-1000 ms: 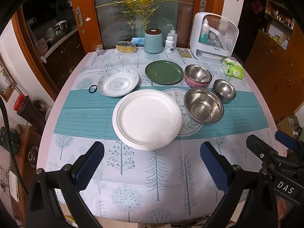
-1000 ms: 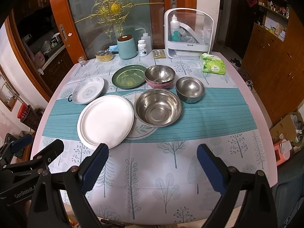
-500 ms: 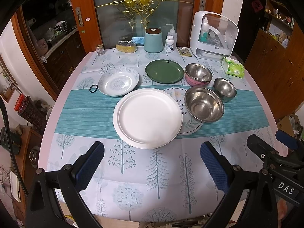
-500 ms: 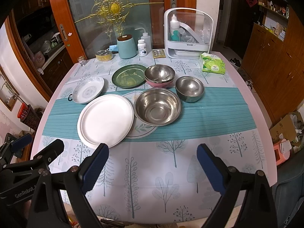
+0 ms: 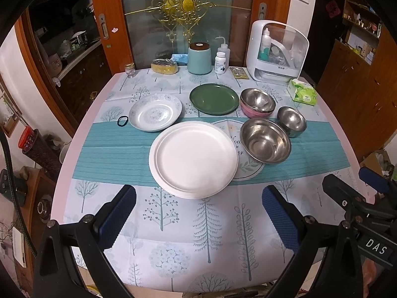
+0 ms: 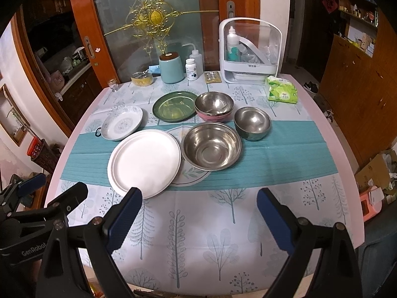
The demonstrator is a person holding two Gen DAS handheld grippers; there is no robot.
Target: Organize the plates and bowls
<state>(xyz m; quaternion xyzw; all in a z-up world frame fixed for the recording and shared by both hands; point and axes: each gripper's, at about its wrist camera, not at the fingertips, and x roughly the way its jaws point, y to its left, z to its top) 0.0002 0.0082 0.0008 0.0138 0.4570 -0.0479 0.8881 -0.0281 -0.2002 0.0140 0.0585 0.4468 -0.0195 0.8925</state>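
- The left gripper (image 5: 198,213) hovers over the near edge of the table (image 5: 84,126), its jaws spread wide with nothing between the blue pads (image 5: 116,217).
- The right gripper (image 6: 199,217) hangs beside it over the same near edge — likewise released, grasping nothing.
- The large white plate (image 5: 193,159) lies nearest the grippers, around the middle of the tablecloth (image 5: 206,243), on the teal band.
- The large steel bowl (image 5: 265,141) sits just beside the white plate's right rim; from the right wrist view the two look to be touching or very nearly so.
- The small steel bowl (image 5: 291,121) stands just beyond it, toward the right edge of the table.
- The pink bowl (image 5: 256,104) — steel-lined, and it looks as if a second bowl is nested in it — sits behind the large steel bowl, next to the green plate (image 5: 214,98).
- The patterned plate (image 5: 155,111) lies toward the left edge, with a dark hair tie (image 5: 122,120) just beside its left rim.
- Along the far edge stand a small glass jar (image 5: 129,69), a yellow sponge (image 5: 164,66), a teal canister (image 5: 199,58), a white pill bottle (image 5: 220,62) and a white storage case (image 5: 276,53).
- A green tissue pack (image 5: 302,95) lies near the far right corner.
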